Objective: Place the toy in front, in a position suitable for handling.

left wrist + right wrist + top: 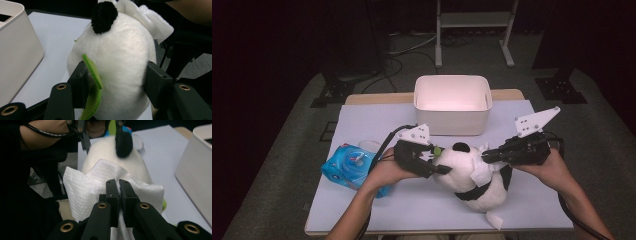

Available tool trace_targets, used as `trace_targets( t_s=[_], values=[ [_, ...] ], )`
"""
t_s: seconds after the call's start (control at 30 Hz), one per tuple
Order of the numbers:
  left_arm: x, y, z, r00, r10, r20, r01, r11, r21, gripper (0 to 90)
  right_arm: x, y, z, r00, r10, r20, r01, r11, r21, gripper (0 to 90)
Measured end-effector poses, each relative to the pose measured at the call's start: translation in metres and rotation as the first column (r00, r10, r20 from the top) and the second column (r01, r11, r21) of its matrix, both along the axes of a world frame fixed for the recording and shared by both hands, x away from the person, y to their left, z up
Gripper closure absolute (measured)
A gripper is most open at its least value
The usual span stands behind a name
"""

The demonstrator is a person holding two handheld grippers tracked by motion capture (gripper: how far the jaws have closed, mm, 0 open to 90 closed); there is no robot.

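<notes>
Panda plush point(472, 172) sits mid-table, at six o'clock from the white bin point(452, 104), its head clamped by the half-open left gripper point(438, 161). Right gripper point(486, 157) pinches a white wipe point(87, 187) against it; hard rubbing could twist the head free.

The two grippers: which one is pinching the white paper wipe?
The right gripper: its jaws are shut on the white wipe. The left gripper instead clasps the plush panda by its head.

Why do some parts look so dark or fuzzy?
High view: lit white rectangular plastic bin, surrounding room nearly black. Left gripper view: sharp fur on the white plush panda toy. Right gripper view: crisp white paper tissue, smeared black ear beyond.
</notes>
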State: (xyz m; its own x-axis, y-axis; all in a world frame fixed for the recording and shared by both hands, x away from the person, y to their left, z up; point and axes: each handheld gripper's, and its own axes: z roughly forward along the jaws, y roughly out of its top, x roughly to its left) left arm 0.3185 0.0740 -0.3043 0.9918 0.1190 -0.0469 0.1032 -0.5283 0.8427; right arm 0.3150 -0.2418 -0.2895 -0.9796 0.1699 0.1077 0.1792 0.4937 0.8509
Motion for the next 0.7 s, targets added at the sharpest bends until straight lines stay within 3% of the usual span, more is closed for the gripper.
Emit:
trace_targets(
  t_s=[0.3, 0.37, 0.47, 0.7],
  values=[
    [-0.001, -0.015, 0.005, 0.9997, -0.021, 0.015, 0.02, 0.9994, 0.03, 42.6, -0.001, 0.022, 0.021, 0.9972, 0.034, 0.067, -0.031, 0.9985, -0.046, 86.3],
    [-0.001, -0.018, 0.001, 0.9997, -0.024, 0.01, 0.023, 0.9991, 0.037, 39.5, -0.002, 0.023, 0.017, 0.9971, 0.027, 0.071, -0.021, 0.9958, -0.09, 86.3],
    [0.0, -0.022, -0.003, 0.9996, -0.028, -0.006, 0.028, 0.9995, 0.016, 34.7, -0.003, 0.017, 0.006, 0.9985, 0.017, 0.052, -0.011, 0.9941, -0.108, 86.4],
    [0.001, -0.031, -0.002, 0.999, -0.044, -0.011, 0.044, 0.999, 0.013, 25.0, -0.008, -0.001, -0.002, 0.9994, -0.008, 0.033, 0.011, 0.9963, -0.085, 86.5]
  ],
)
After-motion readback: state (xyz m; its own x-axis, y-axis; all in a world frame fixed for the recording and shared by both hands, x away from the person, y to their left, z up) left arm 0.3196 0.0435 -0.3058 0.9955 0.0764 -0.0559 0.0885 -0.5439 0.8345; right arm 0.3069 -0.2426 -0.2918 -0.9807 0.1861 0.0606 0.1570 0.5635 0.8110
